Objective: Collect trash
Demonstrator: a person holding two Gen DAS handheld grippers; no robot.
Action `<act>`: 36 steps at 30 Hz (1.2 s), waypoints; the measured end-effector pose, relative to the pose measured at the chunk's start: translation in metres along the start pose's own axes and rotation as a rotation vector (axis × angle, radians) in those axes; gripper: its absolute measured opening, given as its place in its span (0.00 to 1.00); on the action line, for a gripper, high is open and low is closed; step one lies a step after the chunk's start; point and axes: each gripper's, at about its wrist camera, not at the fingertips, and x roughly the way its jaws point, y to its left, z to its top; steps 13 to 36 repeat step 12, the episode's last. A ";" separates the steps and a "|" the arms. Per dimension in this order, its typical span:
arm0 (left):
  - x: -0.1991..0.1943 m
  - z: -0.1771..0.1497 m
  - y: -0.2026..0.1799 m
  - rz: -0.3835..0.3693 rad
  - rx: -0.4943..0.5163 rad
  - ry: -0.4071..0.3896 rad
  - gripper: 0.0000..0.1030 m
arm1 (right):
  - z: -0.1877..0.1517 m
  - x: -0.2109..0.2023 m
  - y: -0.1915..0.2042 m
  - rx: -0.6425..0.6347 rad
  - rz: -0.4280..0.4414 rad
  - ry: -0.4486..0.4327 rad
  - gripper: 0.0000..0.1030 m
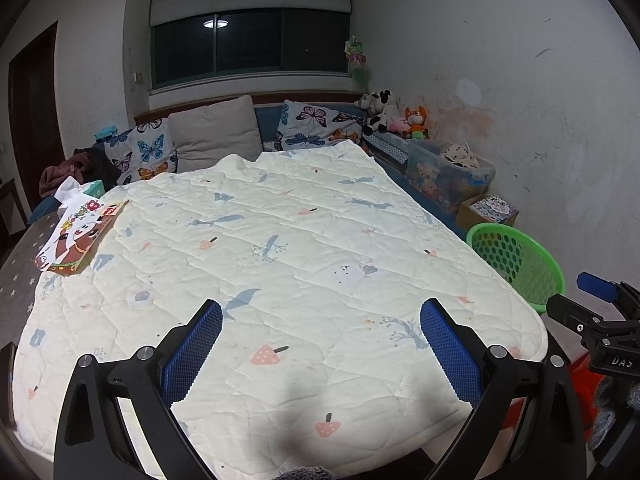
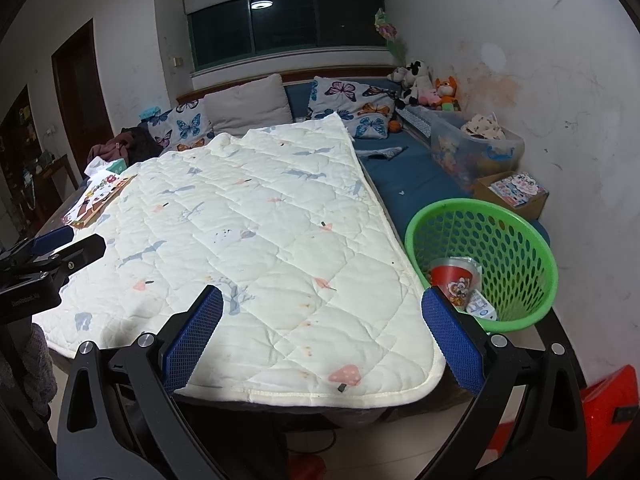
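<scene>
Green basket [image 2: 516, 248] at the quilt's right edge already holds a red cup [image 2: 454, 276] and what looks like a wrapper — we judge most of the collecting done. Left on the quilt [image 1: 280, 264], as far as we see, is the flat printed box [image 1: 80, 236] at its far left edge. Our left gripper [image 1: 320, 356] and right gripper [image 2: 322, 336] both hang wide open, holding nothing. Between box and basket the quilt lies bare — open room to cross.

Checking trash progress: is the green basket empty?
Not empty. The green basket holds a red cup and a small white wrapper.
</scene>
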 end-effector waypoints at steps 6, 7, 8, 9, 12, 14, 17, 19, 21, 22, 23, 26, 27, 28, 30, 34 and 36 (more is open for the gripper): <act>0.001 0.002 0.003 0.012 -0.008 0.004 0.93 | 0.000 0.001 0.000 0.000 0.004 0.000 0.96; 0.001 0.002 0.004 0.015 -0.010 0.004 0.93 | 0.000 0.001 0.000 0.000 0.005 0.001 0.96; 0.002 0.002 0.004 0.016 -0.012 0.005 0.93 | 0.000 0.001 0.000 -0.001 0.004 0.000 0.96; 0.002 0.003 0.005 0.015 -0.013 0.005 0.93 | 0.000 0.002 0.000 -0.001 0.003 0.000 0.96; 0.001 0.003 0.005 0.017 -0.014 0.006 0.93 | 0.001 0.001 -0.001 0.000 0.004 -0.002 0.96; 0.001 0.003 0.005 0.017 -0.014 0.006 0.93 | 0.001 0.001 -0.001 0.000 0.004 -0.002 0.96; 0.001 0.003 0.005 0.017 -0.014 0.006 0.93 | 0.001 0.001 -0.001 0.000 0.004 -0.002 0.96; 0.001 0.003 0.005 0.017 -0.014 0.006 0.93 | 0.001 0.001 -0.001 0.000 0.004 -0.002 0.96; 0.001 0.003 0.005 0.017 -0.014 0.006 0.93 | 0.001 0.001 -0.001 0.000 0.004 -0.002 0.96; 0.001 0.003 0.005 0.017 -0.014 0.006 0.93 | 0.001 0.001 -0.001 0.000 0.004 -0.002 0.96; 0.001 0.003 0.005 0.017 -0.014 0.006 0.93 | 0.001 0.001 -0.001 0.000 0.004 -0.002 0.96; 0.001 0.003 0.005 0.017 -0.014 0.006 0.93 | 0.001 0.001 -0.001 0.000 0.004 -0.002 0.96; 0.001 0.003 0.005 0.017 -0.014 0.006 0.93 | 0.001 0.001 -0.001 0.000 0.004 -0.002 0.96; 0.001 0.003 0.005 0.017 -0.014 0.006 0.93 | 0.001 0.001 -0.001 0.000 0.004 -0.002 0.96; 0.001 0.003 0.005 0.017 -0.014 0.006 0.93 | 0.001 0.001 -0.001 0.000 0.004 -0.002 0.96; 0.001 0.003 0.005 0.017 -0.014 0.006 0.93 | 0.001 0.001 -0.001 0.000 0.004 -0.002 0.96; 0.001 0.003 0.005 0.017 -0.014 0.006 0.93 | 0.001 0.001 -0.001 0.000 0.004 -0.002 0.96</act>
